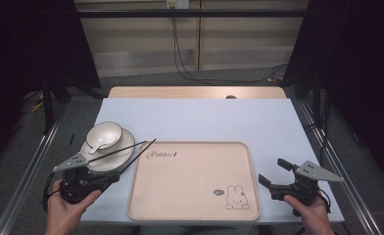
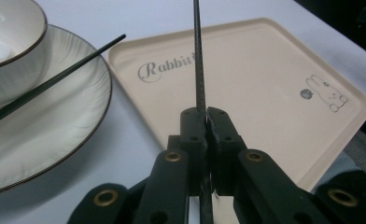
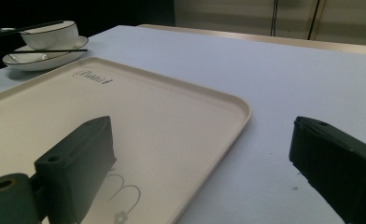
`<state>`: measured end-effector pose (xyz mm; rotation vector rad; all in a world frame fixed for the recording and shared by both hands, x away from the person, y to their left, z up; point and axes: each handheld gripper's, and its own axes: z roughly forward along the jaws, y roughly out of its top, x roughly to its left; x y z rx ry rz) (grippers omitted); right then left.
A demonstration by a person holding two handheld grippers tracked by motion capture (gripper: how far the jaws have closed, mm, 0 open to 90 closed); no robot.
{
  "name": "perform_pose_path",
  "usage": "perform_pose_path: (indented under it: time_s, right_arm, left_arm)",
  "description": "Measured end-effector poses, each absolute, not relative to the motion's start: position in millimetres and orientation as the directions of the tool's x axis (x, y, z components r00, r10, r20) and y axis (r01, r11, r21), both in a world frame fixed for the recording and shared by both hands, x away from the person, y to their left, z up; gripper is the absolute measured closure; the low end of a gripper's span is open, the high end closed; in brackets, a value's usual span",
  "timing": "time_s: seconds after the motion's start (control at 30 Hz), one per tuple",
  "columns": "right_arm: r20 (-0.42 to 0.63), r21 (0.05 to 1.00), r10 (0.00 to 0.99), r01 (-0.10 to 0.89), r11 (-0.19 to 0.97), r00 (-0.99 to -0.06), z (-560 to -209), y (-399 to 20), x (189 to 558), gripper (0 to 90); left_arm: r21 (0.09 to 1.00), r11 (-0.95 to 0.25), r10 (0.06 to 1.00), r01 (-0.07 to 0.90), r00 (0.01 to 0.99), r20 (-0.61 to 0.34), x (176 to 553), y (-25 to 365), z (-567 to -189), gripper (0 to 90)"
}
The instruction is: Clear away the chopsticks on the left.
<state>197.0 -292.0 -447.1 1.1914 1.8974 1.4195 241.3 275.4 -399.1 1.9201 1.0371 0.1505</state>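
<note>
The left tool (image 1: 112,177), at the tabletop's (image 1: 195,117) seven o'clock, is clamping one black chopstick (image 2: 199,60), its tip reaching over the beige tray's (image 1: 146,205) eleven o'clock corner. A second chopstick (image 1: 115,151) is lying across the white plate (image 1: 124,152), which is carrying a bowl (image 1: 105,133). At five o'clock, the right tool (image 1: 270,172) is gaping wide, holding nothing.
</note>
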Motion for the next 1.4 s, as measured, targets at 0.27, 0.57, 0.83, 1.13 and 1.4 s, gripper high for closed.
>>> perform_pose_path:
  time_s: [0.27, 0.57, 0.83, 1.13, 1.4]
  right_arm:
    - [0.115, 0.934, 0.852, 0.348, 0.082, -0.511, -446.3, -291.3, 196.2, 6.4]
    - [0.120, 0.935, 0.847, 0.347, 0.080, -0.518, -446.2, -290.7, 196.2, 6.4]
    - [0.113, 0.934, 0.845, 0.345, 0.089, -0.522, -446.5, -289.8, 196.2, 5.3]
    - [0.098, 0.942, 0.836, 0.321, 0.096, -0.539, -444.9, -288.6, 196.1, 1.2]
    - [0.102, 0.941, 0.832, 0.324, 0.097, -0.546, -444.8, -287.3, 196.1, 0.9]
  left_arm:
    - [0.763, -0.160, 0.727, 0.626, 0.598, -0.338, 233.4, 252.3, -397.2, 85.9]
    - [0.741, -0.116, 0.797, 0.662, 0.507, -0.328, 241.0, 227.0, -408.4, 85.9]
    - [0.696, -0.079, 0.844, 0.713, 0.420, -0.335, 245.8, 214.9, -427.1, 85.9]
    - [0.655, -0.089, 0.865, 0.751, 0.384, -0.323, 252.0, 209.4, -443.7, 85.9]
    - [0.626, -0.097, 0.879, 0.774, 0.362, -0.312, 258.5, 200.2, -450.2, 85.7]
